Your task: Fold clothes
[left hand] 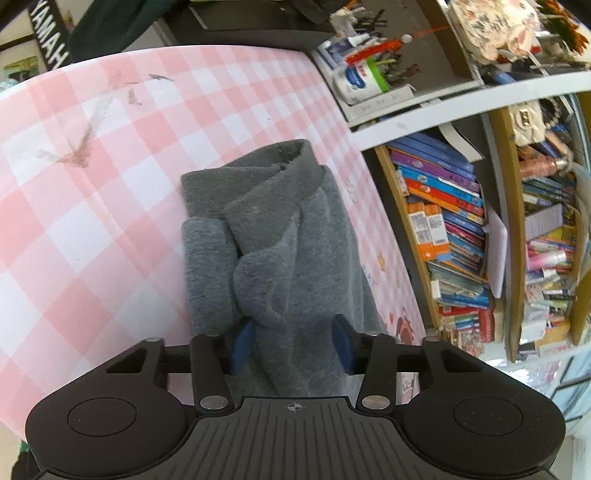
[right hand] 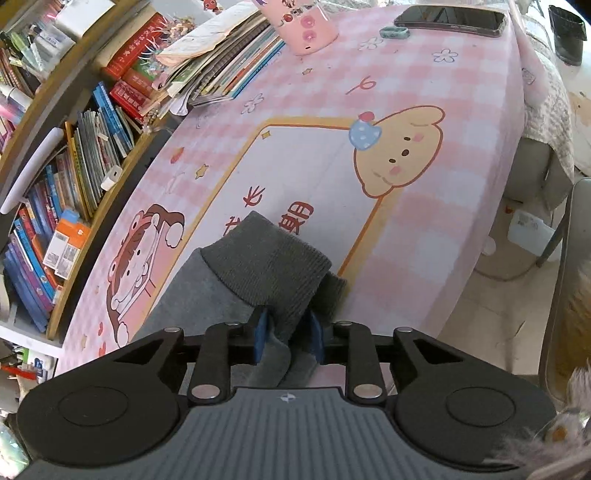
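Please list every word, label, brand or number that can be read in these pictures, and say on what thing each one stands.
"YAMAH": white letters on a black object at the top left corner of the left wrist view, cut off by the picture's edge.
Red characters on the pink checked table mat: partly covered by the grey garment; I cannot read them surely.
Book spines on the shelves: too small and blurred.

Open checked tablecloth [left hand: 92, 206] lies free left of the grey garment [left hand: 295, 240]; the bookshelf [left hand: 461, 236] crowds its right; stacked books [right hand: 221, 62], phone [right hand: 450, 20] line the far edge.
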